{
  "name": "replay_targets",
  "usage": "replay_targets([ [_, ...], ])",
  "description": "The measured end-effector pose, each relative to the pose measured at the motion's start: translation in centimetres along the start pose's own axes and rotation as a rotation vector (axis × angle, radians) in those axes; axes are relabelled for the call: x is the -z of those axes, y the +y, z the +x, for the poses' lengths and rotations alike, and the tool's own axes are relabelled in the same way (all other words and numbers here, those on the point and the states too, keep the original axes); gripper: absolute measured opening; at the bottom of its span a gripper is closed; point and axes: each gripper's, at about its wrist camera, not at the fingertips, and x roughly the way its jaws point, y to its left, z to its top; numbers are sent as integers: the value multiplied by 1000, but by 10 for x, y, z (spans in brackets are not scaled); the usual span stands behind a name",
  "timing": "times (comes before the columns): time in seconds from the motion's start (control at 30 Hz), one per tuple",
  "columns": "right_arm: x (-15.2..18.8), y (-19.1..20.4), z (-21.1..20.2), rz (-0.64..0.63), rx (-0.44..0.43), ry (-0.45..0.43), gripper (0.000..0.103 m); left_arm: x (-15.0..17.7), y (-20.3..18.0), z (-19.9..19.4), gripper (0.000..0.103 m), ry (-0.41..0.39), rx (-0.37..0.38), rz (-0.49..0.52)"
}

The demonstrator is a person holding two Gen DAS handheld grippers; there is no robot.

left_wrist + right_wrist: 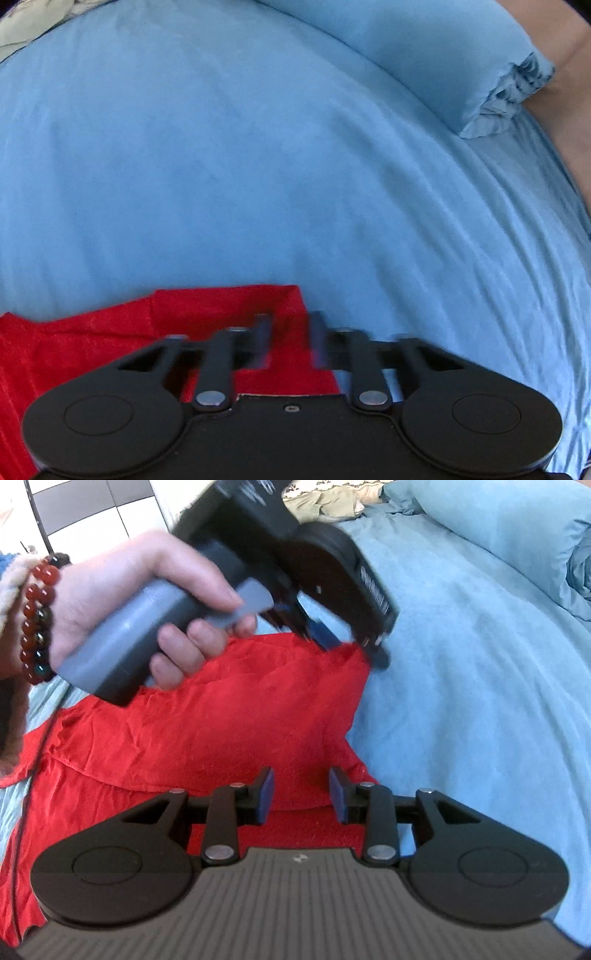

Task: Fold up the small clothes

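A crumpled red cloth garment (221, 716) lies on a bed covered by a light blue sheet (461, 701), toward the near left side of the bed. Its right edge runs from a raised corner down to a fold near the right gripper (301, 792), and beyond that edge the sheet stretches bare and gently wrinkled to a light blue pillow (498, 528) at the far right.

The right wrist view shows the left gripper (351, 646), gripped by a hand (122, 602) wearing a dark red bead bracelet (37, 616), with its jaws closed on the raised far corner of the garment. The right gripper's jaws stand apart over the near fold, with red fabric seen between them but not pressed.

The left wrist view shows the left gripper (288, 339) blurred; its jaws appear apart there, over the garment's (92, 350) straight corner edge. This view alone shows the pillow's gathered open end (506, 99) and bare sheet (258, 166) ahead.
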Motion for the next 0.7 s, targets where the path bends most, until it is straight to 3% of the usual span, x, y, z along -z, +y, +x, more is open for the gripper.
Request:
replay_targets([
  [0.23,4,-1,6,-3,-10,1,51,2,8,6,8,-90,-19,-72],
  [0.37,14,-7,12,27,-9,3,50,12,6,6,11,-149,-21,-93],
  [0.43,15,-4,10,13,0,9,51,16,8,-5,29,-194,-24,-116],
  [0.5,15,-3,8,8,4,20,51,26,12,-25,76,-255,-73,-150],
  [0.6,10,2,0,-23,6,23,53,55,23,-64,87,-370,-124,-204],
  [0.7,2,15,-6,-105,5,-4,61,95,40,-94,91,-418,-191,-273],
])
